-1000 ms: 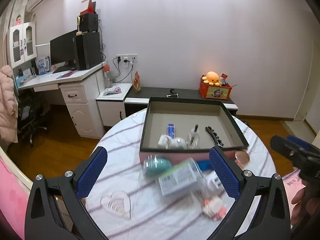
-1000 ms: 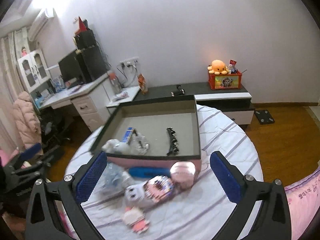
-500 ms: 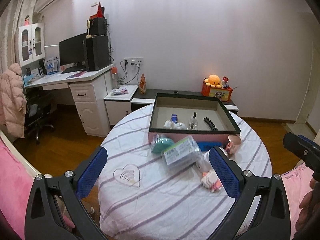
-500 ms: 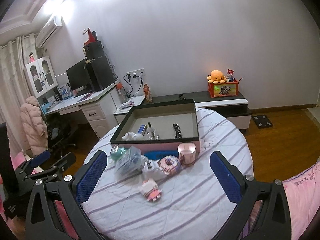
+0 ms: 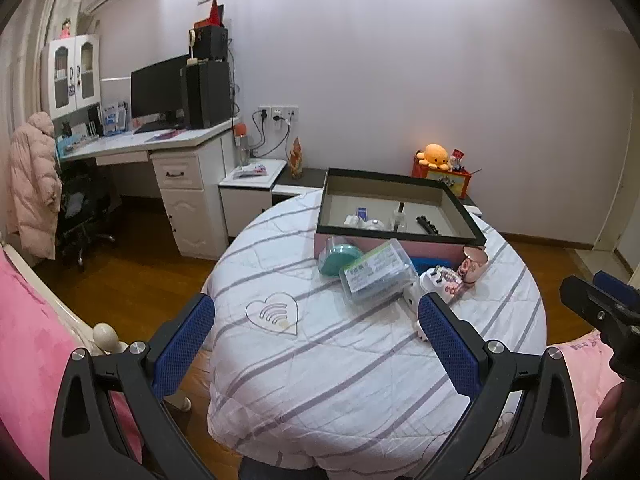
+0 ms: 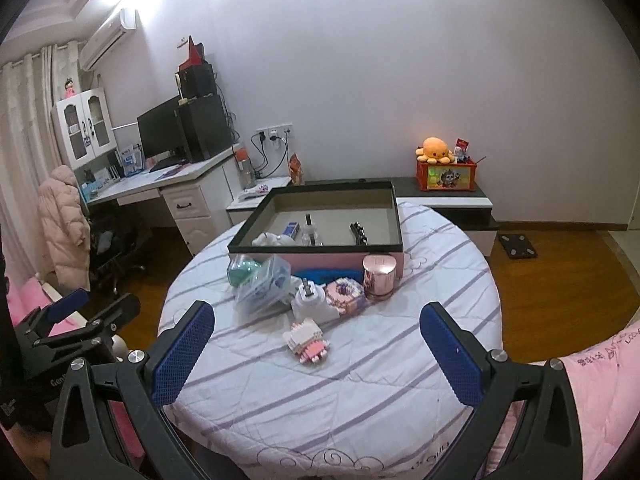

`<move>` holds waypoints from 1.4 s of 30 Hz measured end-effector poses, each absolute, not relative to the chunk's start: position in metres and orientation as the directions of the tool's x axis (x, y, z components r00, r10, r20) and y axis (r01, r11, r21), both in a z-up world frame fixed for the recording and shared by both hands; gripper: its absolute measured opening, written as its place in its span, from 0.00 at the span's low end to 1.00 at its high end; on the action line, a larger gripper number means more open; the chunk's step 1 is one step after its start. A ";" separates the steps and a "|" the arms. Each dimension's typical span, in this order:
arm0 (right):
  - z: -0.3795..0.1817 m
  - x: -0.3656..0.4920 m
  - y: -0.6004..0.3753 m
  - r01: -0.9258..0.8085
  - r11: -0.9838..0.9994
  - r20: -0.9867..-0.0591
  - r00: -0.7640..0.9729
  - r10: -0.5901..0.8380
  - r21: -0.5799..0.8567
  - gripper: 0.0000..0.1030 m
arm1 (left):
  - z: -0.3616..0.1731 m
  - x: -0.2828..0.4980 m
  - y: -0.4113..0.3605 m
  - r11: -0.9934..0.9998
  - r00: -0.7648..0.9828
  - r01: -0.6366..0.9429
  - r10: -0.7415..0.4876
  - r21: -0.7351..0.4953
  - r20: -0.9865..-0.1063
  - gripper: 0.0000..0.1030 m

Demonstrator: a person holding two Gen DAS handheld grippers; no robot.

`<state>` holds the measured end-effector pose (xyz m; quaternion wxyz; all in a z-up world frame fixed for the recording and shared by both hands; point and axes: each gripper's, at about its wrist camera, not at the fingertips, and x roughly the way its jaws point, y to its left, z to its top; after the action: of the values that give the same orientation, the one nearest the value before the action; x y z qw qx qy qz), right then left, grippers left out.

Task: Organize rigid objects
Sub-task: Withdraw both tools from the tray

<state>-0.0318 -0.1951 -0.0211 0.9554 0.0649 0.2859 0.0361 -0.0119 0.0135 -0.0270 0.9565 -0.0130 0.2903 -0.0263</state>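
A pink box with a black rim (image 5: pixel 400 236) (image 6: pixel 320 245) stands at the far side of the round table and holds several small items. In front of it lie a teal round case (image 5: pixel 340 258), a clear plastic box (image 5: pixel 376 276) (image 6: pixel 262 286), a white bottle (image 6: pixel 310 300), a pink block donut (image 6: pixel 344 294), a rose-gold cup (image 6: pixel 380 276) and a pink block figure (image 6: pixel 308 340). My left gripper (image 5: pixel 316 336) is open and empty, well back from the table. My right gripper (image 6: pixel 316 336) is open and empty, also held back.
The table wears a white striped cloth (image 5: pixel 360 360) with a heart print (image 5: pixel 274 314). A desk with a monitor (image 5: pixel 160 92) stands far left, a low cabinet with an orange plush (image 6: pixel 434 150) behind. Pink bedding (image 5: pixel 28 344) flanks both sides.
Both grippers have pulled back and up from the table, so the box and objects look smaller and farther away. Both stay open and empty.
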 end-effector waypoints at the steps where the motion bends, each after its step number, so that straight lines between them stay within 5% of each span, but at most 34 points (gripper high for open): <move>1: -0.023 -0.032 -0.196 -0.029 0.989 -0.548 0.830 0.103 0.142 1.00 | -0.029 -0.012 0.014 0.998 0.828 0.043 -0.060 -0.044 -0.558 1.00; 42: -0.070 0.015 -0.203 -0.002 0.990 -0.658 0.747 0.094 0.140 1.00 | -0.077 0.038 0.001 0.997 0.753 0.071 -0.081 -0.041 -0.653 1.00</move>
<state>0.0152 -0.2029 -0.0701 0.9324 0.0652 0.3545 0.0257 0.0376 0.0009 -0.0775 0.9362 -0.0069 0.3492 -0.0405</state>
